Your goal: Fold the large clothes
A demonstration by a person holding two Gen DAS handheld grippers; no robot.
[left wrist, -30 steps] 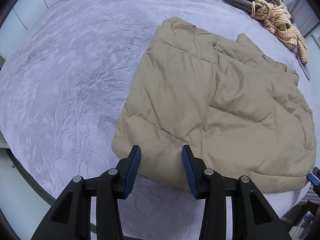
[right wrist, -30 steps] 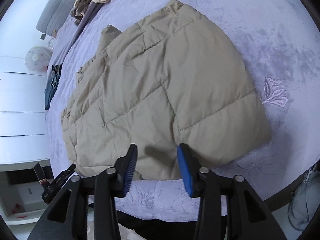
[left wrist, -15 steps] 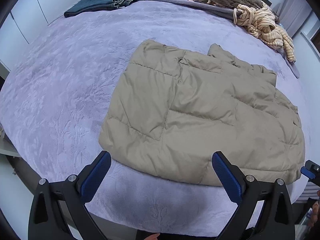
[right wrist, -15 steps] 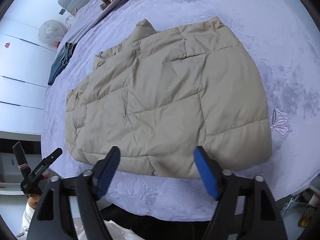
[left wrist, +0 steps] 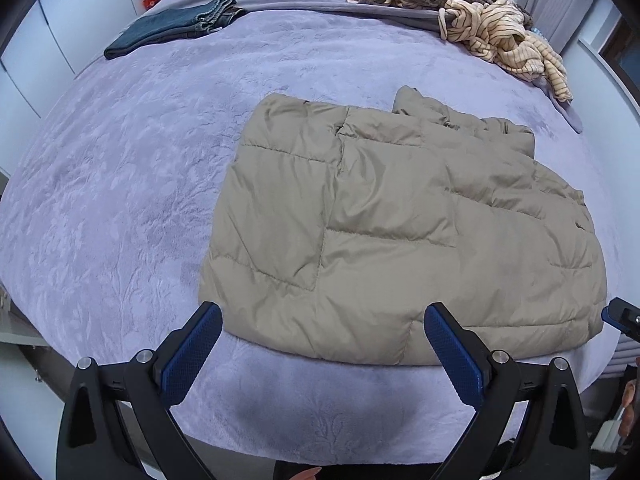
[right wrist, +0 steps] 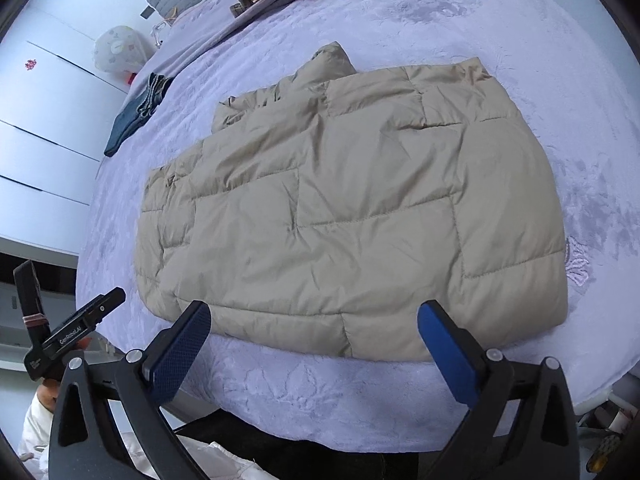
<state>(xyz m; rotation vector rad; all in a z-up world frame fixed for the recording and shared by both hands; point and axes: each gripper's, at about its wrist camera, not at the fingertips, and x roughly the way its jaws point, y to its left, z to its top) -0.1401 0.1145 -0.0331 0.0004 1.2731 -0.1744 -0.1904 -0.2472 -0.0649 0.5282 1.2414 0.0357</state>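
Observation:
A beige quilted puffer jacket (left wrist: pixel 392 232) lies folded and flat on the lavender bed (left wrist: pixel 120 184); it also shows in the right wrist view (right wrist: pixel 352 216). My left gripper (left wrist: pixel 322 348) is wide open and empty, held just off the jacket's near edge. My right gripper (right wrist: pixel 314 344) is wide open and empty, also just short of the near edge. The right gripper's tip (left wrist: pixel 622 318) shows at the right edge of the left wrist view, and the left gripper's body (right wrist: pixel 72 334) at the lower left of the right wrist view.
Folded dark jeans (left wrist: pixel 172 26) lie at the far left of the bed. A heap of striped and brown clothes (left wrist: pixel 488 28) lies at the far right, with a grey sheet (left wrist: pixel 320 0) between. White cupboards (right wrist: pixel 44 112) stand beside the bed. The bed's front edge is just below the grippers.
Both grippers opened from a narrow gap to wide open and drew back and up from the jacket. The jacket stays flat on the bed.

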